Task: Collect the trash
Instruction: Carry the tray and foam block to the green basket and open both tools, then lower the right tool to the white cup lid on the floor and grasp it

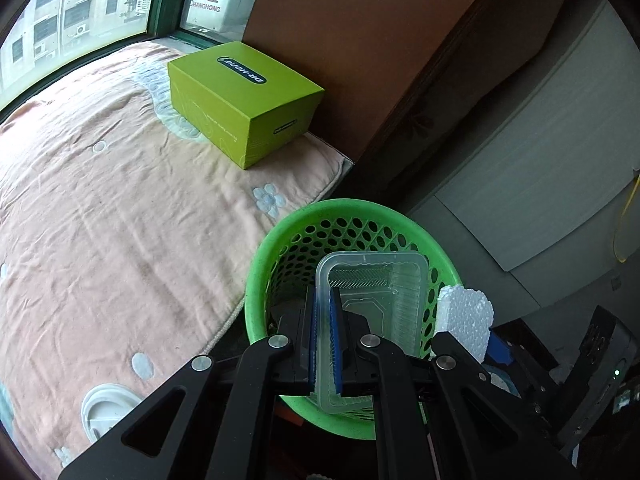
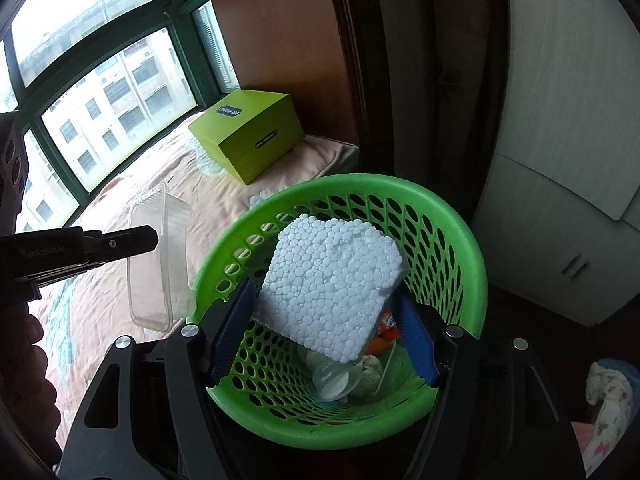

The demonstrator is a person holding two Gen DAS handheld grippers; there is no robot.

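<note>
Green mesh basket (image 2: 460,240) beside the bed (image 1: 100,220) is the target: the right claw (image 2: 324,320), spread wide around a white foam block (image 2: 332,284), holds it above the basket's mouth. The left claw (image 1: 325,344), pinched narrow on a clear plastic tray's (image 1: 384,300) wall, hangs at the basket's bed-side rim. Better to let the foam go first, then carry the tray fully over the opening before loosening, since it may catch the rim.

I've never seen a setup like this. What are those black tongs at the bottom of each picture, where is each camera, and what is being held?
They are hand-held grippers, one per hand, each carrying a camera that looks along its fingers. In the left view, the left gripper pinches a clear plastic tray above a green basket. In the right view, the right gripper holds a white foam block over that basket, which already contains cups and wrappers. On the pink bed cover sit a green box and a white lid.
</note>
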